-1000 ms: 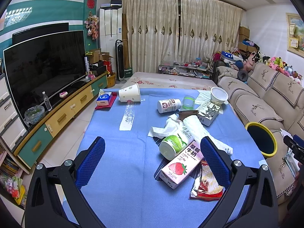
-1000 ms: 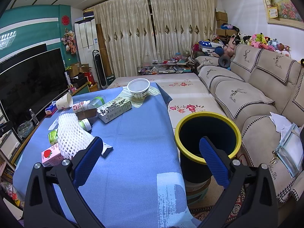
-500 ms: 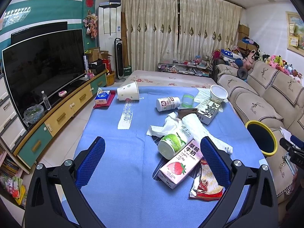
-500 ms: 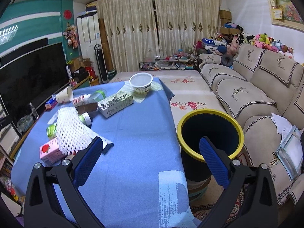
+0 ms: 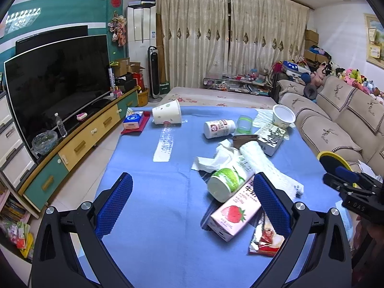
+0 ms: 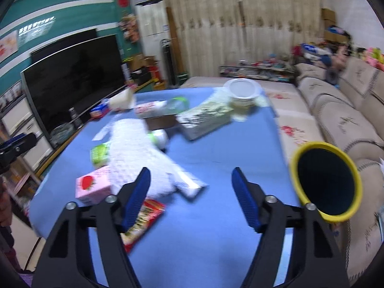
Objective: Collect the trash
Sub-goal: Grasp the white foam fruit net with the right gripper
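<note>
Now the right tongs [image 6: 190, 193], empty and closing, near the white foam net [image 6: 134, 153] lying mid-worktop [image 6: 216, 244]: light, squashy, pinch its near end. Left tongs [image 5: 192, 200] gape empty.

The right wrist view is motion-blurred, so the carton [image 6: 206, 117] print cannot be read.

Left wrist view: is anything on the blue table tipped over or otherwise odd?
Yes. The paper cup and white bottle lie on their sides at the far end, and the strawberry milk carton lies flat among wrappers.
</note>
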{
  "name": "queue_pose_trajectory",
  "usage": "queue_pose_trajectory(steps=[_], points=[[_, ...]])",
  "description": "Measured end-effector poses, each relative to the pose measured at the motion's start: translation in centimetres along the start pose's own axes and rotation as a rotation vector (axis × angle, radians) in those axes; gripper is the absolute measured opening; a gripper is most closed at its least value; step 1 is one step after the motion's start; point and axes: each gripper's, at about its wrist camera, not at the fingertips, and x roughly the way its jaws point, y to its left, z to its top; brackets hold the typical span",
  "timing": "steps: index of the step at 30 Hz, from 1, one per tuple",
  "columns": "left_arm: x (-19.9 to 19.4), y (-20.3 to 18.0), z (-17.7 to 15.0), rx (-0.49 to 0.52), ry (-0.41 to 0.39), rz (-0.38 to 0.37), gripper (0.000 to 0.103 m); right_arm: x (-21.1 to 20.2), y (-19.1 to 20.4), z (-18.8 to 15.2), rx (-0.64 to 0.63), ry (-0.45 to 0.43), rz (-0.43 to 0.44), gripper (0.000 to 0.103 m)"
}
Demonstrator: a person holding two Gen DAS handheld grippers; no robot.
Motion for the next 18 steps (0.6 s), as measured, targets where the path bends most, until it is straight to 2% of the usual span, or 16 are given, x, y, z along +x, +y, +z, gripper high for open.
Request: queue_pose_trajectory(steps=[3,8,13,18], points=[[0.6,0.6,-0.2,-0.009,0.005,0.006,0.099,1.4,2.5,0.5,-0.046,0.025,0.069,0.053],[1.7,1.3,-0.5,-0.019,0.019,0.013,0.099,3.5,7.1,0.9,-0.144,0.070,0.145,0.053],[2.6,1.7,-0.9,-0.026,0.036,0.004,0.099,6.1,9.5,1.2,-0.203,0.113,0.118,0.053],[3.2,2.2,-1.0,-0.040,0.045,0.010,0.099,8.3,9.2,1.2,-0.195,0.157,0.085,0.053]])
